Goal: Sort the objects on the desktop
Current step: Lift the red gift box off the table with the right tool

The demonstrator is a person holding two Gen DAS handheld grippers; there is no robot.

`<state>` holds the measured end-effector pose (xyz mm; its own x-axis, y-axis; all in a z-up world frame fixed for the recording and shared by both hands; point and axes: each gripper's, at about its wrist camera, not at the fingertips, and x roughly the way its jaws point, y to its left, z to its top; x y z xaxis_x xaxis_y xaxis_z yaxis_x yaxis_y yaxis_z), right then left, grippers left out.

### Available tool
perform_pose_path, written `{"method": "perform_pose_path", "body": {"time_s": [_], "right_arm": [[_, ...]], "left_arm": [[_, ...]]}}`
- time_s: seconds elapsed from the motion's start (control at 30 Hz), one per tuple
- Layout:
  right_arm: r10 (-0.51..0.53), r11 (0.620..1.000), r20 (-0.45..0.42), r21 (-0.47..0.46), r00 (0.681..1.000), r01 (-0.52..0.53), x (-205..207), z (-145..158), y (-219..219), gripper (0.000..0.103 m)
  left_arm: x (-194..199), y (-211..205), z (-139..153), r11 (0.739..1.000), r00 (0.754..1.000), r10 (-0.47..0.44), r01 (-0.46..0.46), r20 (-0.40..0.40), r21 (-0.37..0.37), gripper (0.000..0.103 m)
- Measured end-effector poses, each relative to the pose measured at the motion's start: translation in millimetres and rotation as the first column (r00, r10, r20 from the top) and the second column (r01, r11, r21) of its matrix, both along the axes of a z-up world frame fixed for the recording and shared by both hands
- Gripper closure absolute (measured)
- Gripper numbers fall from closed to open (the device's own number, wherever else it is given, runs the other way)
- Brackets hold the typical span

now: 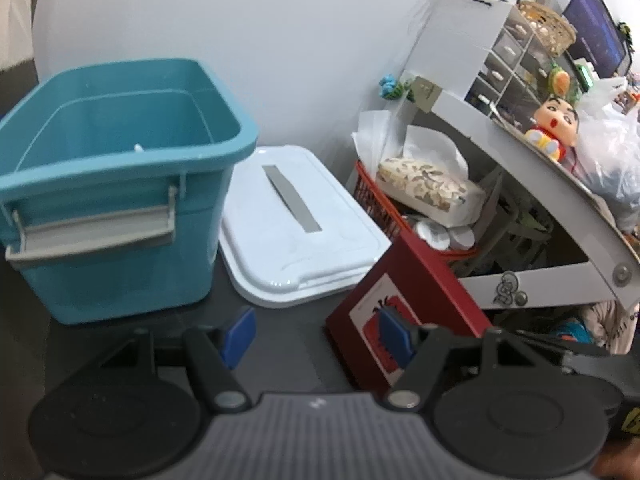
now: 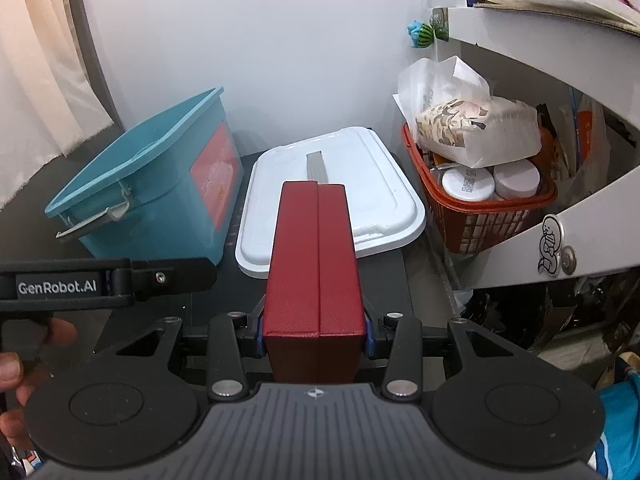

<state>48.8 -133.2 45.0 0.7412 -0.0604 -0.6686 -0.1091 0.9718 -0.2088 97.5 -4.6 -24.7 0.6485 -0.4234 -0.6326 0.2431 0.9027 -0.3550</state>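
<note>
— Gripping what, right claw (image 2: 315,340)?
— I clamp a red box (image 2: 316,256) between my pads; it juts ahead of me, with the white lid (image 2: 384,184) beyond and the blue bin (image 2: 160,184) ahead-left.
— Left claw (image 1: 316,332)?
— I gape wide, holding nothing; the box (image 1: 404,316) sits by my right finger; the bin (image 1: 116,208) is ahead-left.

Place: you are at a cluttered home desk | Signs: cartoon doll (image 1: 554,130) on a white shelf (image 1: 516,148), small drawer unit (image 1: 500,60), monitor (image 1: 598,30), red basket (image 2: 486,216) holding a tissue pack (image 2: 476,128) and jars, curtain (image 2: 44,60).
</note>
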Motion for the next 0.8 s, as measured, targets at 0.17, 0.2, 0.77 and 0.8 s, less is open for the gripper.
{"method": "perform_pose_path", "body": {"time_s": [0.17, 0.2, 0.77, 0.8], "right_arm": [[0.012, 1.0, 0.027, -0.024, 1.0, -0.011, -5.5, 4.7, 7.1, 0.059], [0.018, 1.0, 0.033, -0.023, 0.999, -0.017, -7.1, 6.8, 8.6, 0.059], [0.184, 0.983, 0.2, -0.04, 0.962, -0.179, -3.7, 76.1, 63.0, 0.059], [0.189, 0.982, 0.2, -0.039, 0.961, -0.185, -1.9, 79.3, 66.4, 0.059]], "left_arm": [[-2.4, 5.0, 3.8, 1.0, 1.0, 0.005, -0.005, 0.014, -0.012, 0.032], [-2.7, 6.5, 3.7, 1.0, 1.0, 0.008, -0.008, 0.015, -0.014, 0.032], [-3.1, 29.1, 12.2, 0.997, 0.998, 0.053, -0.05, 0.04, -0.062, 0.032], [-2.6, 30.0, 12.9, 0.997, 0.998, 0.055, -0.052, 0.042, -0.065, 0.032]]}}
